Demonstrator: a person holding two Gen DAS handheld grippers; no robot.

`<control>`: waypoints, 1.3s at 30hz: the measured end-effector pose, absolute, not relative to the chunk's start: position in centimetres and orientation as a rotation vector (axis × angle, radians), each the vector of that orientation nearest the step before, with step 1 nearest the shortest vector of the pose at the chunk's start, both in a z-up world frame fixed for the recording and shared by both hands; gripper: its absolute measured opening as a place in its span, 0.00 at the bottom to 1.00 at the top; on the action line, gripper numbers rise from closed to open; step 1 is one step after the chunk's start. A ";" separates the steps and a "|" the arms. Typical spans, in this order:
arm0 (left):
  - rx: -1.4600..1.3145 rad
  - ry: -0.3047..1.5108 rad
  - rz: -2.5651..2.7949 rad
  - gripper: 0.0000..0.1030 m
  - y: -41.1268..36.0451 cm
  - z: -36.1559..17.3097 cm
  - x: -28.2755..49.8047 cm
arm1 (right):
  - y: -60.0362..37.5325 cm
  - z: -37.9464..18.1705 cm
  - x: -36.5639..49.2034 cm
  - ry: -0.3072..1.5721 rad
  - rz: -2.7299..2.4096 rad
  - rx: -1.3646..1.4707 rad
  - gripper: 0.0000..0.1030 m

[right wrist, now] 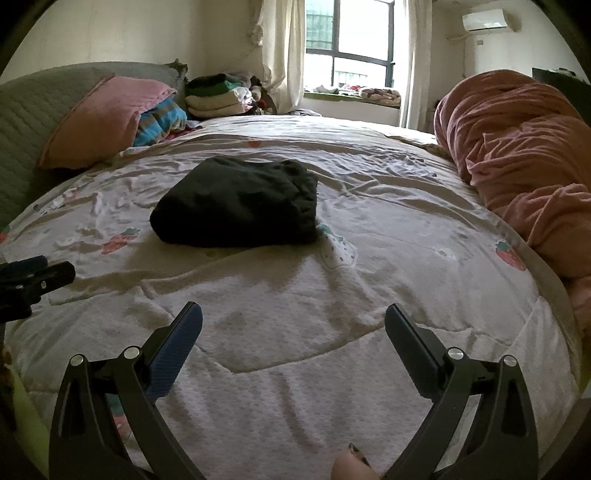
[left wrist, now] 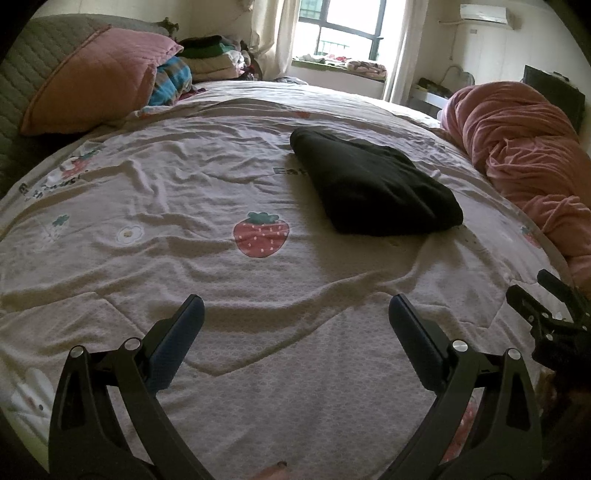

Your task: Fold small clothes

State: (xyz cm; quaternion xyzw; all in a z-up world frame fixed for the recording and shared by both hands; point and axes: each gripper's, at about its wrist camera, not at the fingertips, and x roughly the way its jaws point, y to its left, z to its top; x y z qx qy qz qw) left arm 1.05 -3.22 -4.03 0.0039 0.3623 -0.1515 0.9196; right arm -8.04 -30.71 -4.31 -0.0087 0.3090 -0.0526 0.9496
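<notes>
**Both grippers empty, folded garment ahead**

My left gripper [left wrist: 295, 306] and right gripper [right wrist: 293, 315] both hang spread wide, holding nothing, above the strawberry-print bedspread [left wrist: 184, 258]. The folded black garment [right wrist: 240, 203] lies beyond them on the bedspread, untouched. Its type I can't tell. The pink blanket [left wrist: 524, 155] runs off the frame edge.

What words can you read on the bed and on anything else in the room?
"Eat": dark letters on the strawberry-print bedsheet, cut off by the folded black garment.
More dark printed letters near the sheet's left edge: too blurred to read.
Air conditioner: no readable label.
Nothing else legible.
</notes>
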 end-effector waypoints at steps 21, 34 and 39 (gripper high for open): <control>0.019 0.744 -0.306 0.91 -3.2 -4.0 1.0 | -30.5 -4.3 -8.0 0.635 -0.108 -0.014 0.96; 0.027 0.742 -0.299 0.91 -3.2 -3.9 1.0 | -30.5 -4.4 -8.0 0.645 -0.115 -0.008 0.96; 0.023 0.745 -0.286 0.91 -1.9 -4.0 1.5 | -31.8 -3.9 -8.4 0.642 -0.156 0.023 0.96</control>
